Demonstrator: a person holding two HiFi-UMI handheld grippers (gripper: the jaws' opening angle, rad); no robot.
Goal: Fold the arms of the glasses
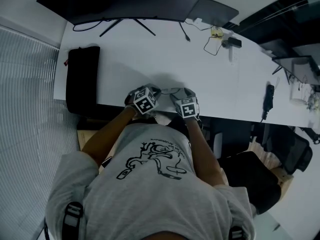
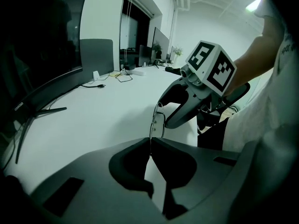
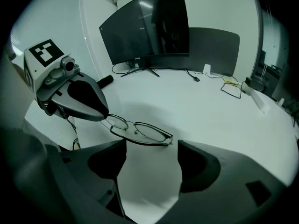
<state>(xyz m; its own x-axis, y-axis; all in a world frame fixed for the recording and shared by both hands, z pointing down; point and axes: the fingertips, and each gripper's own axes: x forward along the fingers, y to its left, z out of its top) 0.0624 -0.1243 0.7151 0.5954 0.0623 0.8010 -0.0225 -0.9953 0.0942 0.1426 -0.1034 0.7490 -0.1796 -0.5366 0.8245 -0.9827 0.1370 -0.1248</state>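
A white counter (image 1: pixel 150 64) runs across an office room. At its far edge, well ahead of both grippers, stands a wide dark monitor (image 1: pixel 125 1) on a splayed foot, with a grey panel (image 1: pixel 215 9) beside it. A loose cable (image 1: pixel 214 41) lies far ahead of the right gripper (image 1: pixel 182 95), and a flat black pouch (image 1: pixel 82 79) lies out to the left of the left gripper (image 1: pixel 155 91). Both grippers hang close together over the counter's near edge with the glasses (image 1: pixel 170 90) between them, too small in the head view to read. The right gripper view shows them plainly: a thin metal frame lies just past the tips of its spread jaws, which press on nothing, and one end of the frame runs under the left gripper. The left gripper view sees the frame edge-on, as a thin wire entering its jaws, which are pinched together on it. Only this view shows more screens (image 2: pixel 159 41) further down the room
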